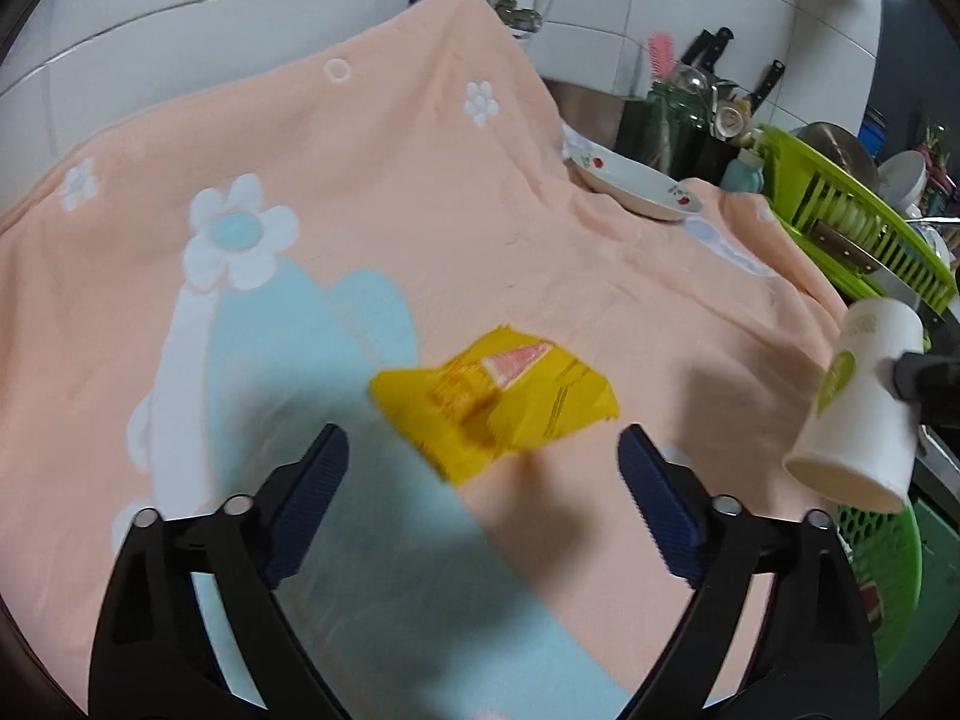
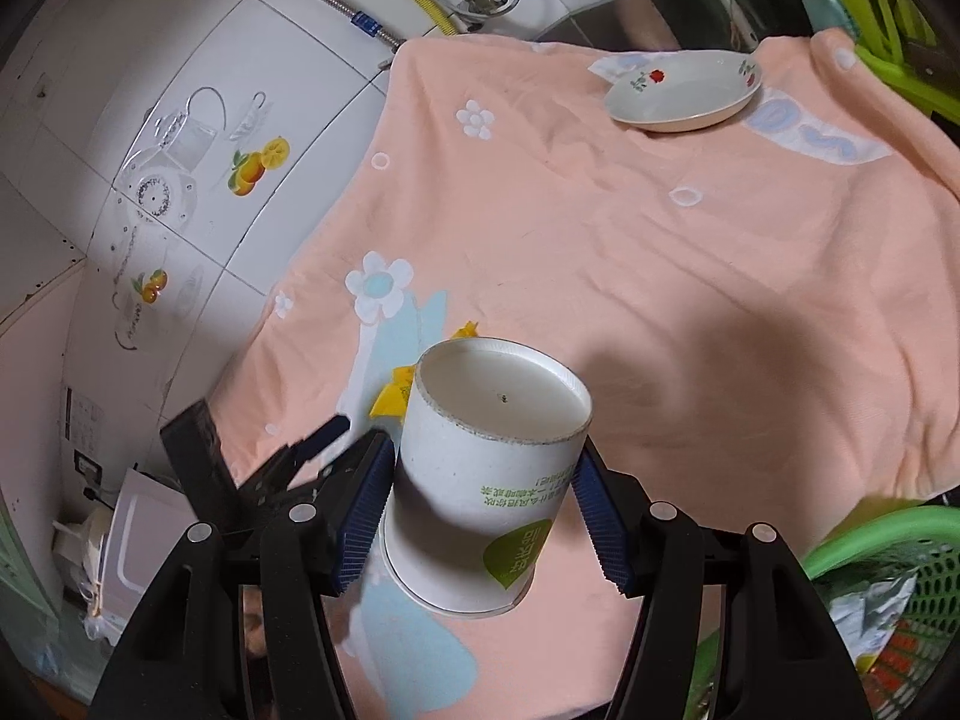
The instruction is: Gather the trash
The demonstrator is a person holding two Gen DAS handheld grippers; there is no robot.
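Observation:
A crumpled yellow wrapper (image 1: 498,396) lies on the peach flowered cloth (image 1: 390,180). My left gripper (image 1: 483,462) is open just in front of the wrapper, fingers apart on either side, not touching it. My right gripper (image 2: 480,468) is shut on a white paper cup (image 2: 486,474) with green print, held upside down above the cloth. The cup also shows at the right edge of the left wrist view (image 1: 852,402). Bits of the yellow wrapper (image 2: 393,396) peek out behind the cup. A green mesh basket (image 2: 888,588) holding trash sits at the lower right.
A white plate with cherry print (image 2: 684,93) rests at the cloth's far side. A lime dish rack (image 1: 864,210) with dishes, bottles and knives stands to the right. A tiled wall (image 2: 180,120) with hoses is behind. The green basket also shows in the left wrist view (image 1: 888,570).

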